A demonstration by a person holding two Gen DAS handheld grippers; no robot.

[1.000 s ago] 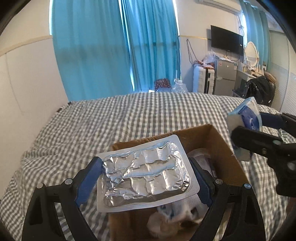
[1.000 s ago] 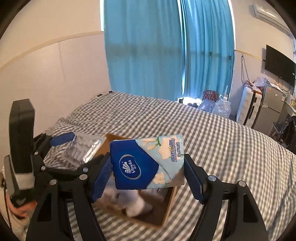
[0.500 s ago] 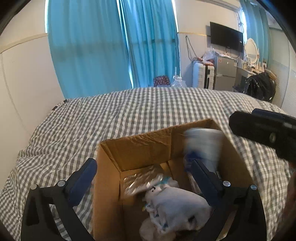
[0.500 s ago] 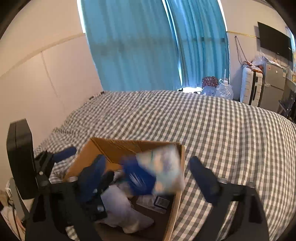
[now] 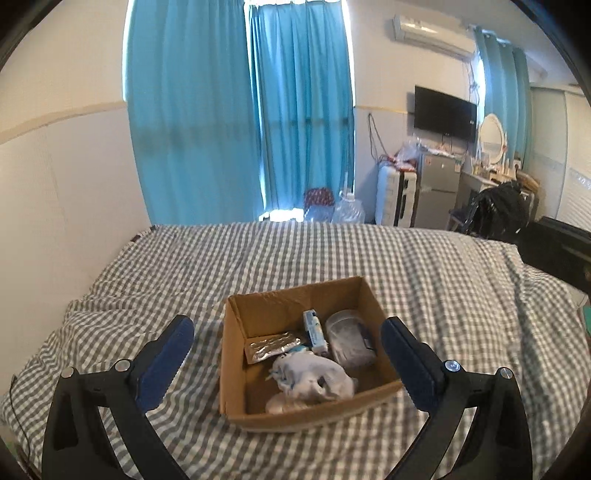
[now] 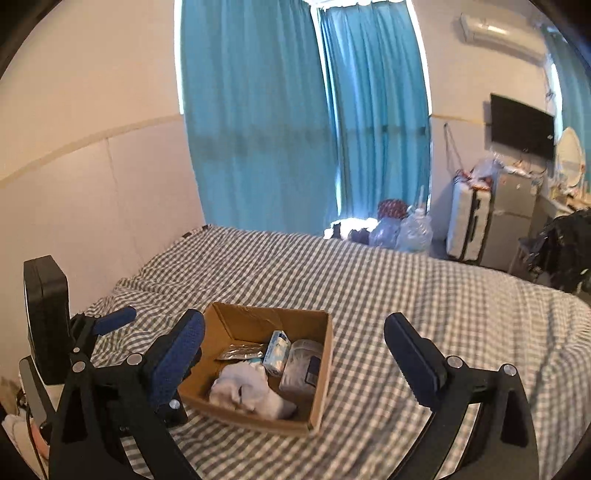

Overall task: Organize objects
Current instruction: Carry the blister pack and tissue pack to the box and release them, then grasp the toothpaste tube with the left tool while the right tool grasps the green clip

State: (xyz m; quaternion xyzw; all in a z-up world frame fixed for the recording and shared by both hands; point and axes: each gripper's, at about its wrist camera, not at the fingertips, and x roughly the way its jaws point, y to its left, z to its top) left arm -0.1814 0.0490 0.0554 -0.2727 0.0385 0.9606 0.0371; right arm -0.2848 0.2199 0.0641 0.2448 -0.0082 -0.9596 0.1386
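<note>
1. The left gripper (image 5: 284, 354) stands wide apart with nothing between its blue pads; its jaws have just been opening.
2. The right gripper (image 6: 295, 354) is likewise spread and empty, its jaws having just opened too.
3. The cardboard box (image 5: 255, 317) sits on the checked bed (image 5: 332, 251).
4. Inside lie a foil pill sheet (image 5: 271, 345), a tissue pack (image 5: 314, 328), a white cloth (image 5: 314, 380) and a clear plastic tub (image 5: 347, 343).

You are working in a bedroom — a bed with a grey gingham cover (image 5: 295, 258) lies ahead of the claw. Beyond it: teal curtains (image 5: 240, 110), wall-mounted television (image 5: 445, 113), air conditioner (image 5: 432, 33), suitcase (image 5: 396, 199) — all home furnishings.
</note>
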